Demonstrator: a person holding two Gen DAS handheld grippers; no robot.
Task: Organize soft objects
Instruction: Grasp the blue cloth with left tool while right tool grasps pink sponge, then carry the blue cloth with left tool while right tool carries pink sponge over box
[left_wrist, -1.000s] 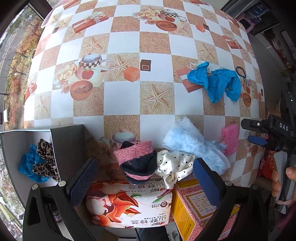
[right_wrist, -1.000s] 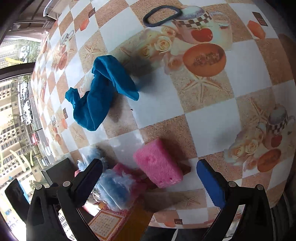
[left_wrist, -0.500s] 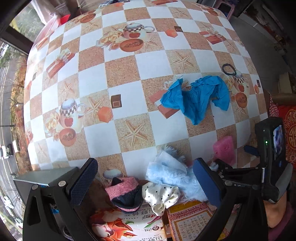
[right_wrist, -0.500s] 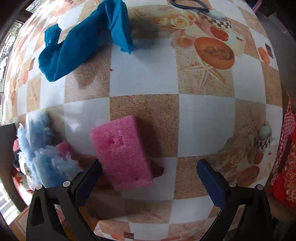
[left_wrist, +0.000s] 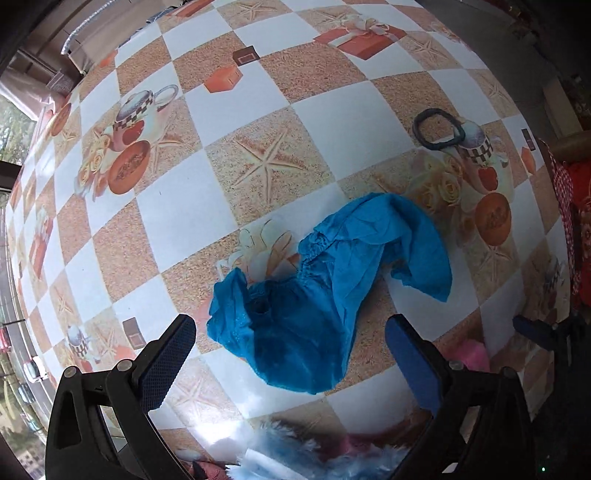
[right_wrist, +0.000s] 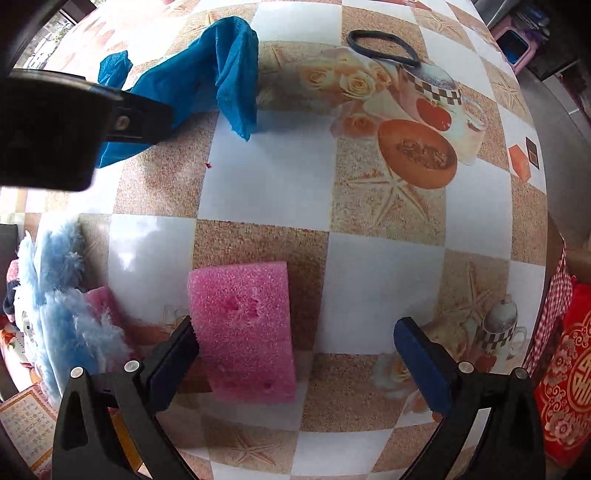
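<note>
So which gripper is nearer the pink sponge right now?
The right. The right gripper is open with the pink sponge between its fingers, close to the left one. The left gripper is open over the blue cloth, off to the sponge's left.

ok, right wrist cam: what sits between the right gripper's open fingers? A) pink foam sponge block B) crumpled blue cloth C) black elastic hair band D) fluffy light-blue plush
A: the pink foam sponge block lies on the table between the open fingers of the right gripper, close by the left pad; the crumpled blue cloth and black elastic hair band lie farther off, and the fluffy light-blue plush is off to the left.
</note>
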